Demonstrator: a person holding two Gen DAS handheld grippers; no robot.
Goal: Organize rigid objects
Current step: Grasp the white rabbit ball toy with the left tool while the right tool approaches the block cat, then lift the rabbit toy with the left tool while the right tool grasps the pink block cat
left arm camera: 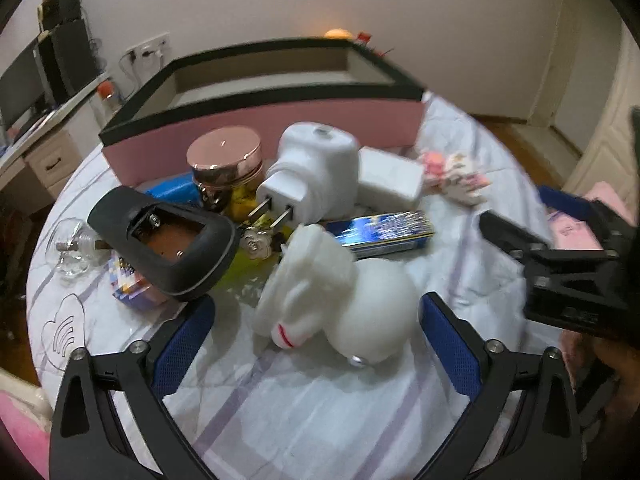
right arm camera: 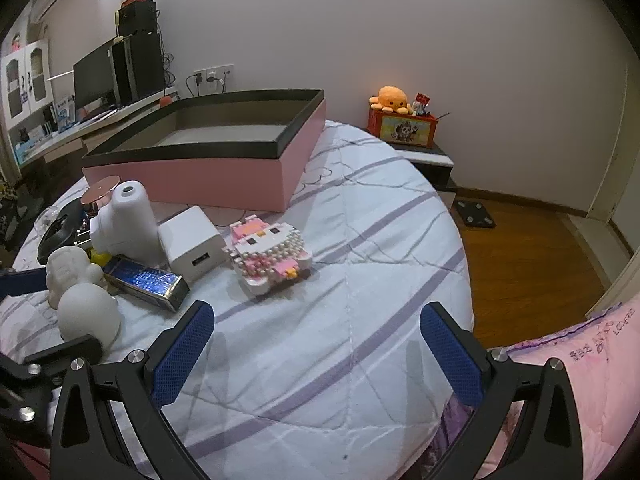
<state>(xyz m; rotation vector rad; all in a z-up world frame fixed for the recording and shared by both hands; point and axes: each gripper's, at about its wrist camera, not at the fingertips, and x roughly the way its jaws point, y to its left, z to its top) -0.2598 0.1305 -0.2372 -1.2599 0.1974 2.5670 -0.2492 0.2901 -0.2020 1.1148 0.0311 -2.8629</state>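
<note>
My left gripper (left arm camera: 320, 344) is open, its blue pads on either side of a white plaster figurine (left arm camera: 340, 304) lying on the bedsheet; the right pad is nearly at its side and the left pad is clear of it. Behind it lie a white plug adapter (left arm camera: 316, 168), a white charger cube (left arm camera: 390, 184), a rose-gold lidded jar (left arm camera: 226, 160), a black battery housing (left arm camera: 168, 248) and a shiny blue box (left arm camera: 384, 232). The open pink box (right arm camera: 208, 172) with a black rim stands behind them. My right gripper (right arm camera: 316, 344) is open over bare sheet, short of a pink block cat (right arm camera: 268, 256).
A glass bottle (left arm camera: 74, 248) and a small colourful carton (left arm camera: 132, 288) lie at the left. The bed's edge drops to wooden floor (right arm camera: 532, 264) on the right. A pink quilt (right arm camera: 580, 360) lies near right, and a nightstand (right arm camera: 424, 160) and a desk (right arm camera: 60, 132) stand behind.
</note>
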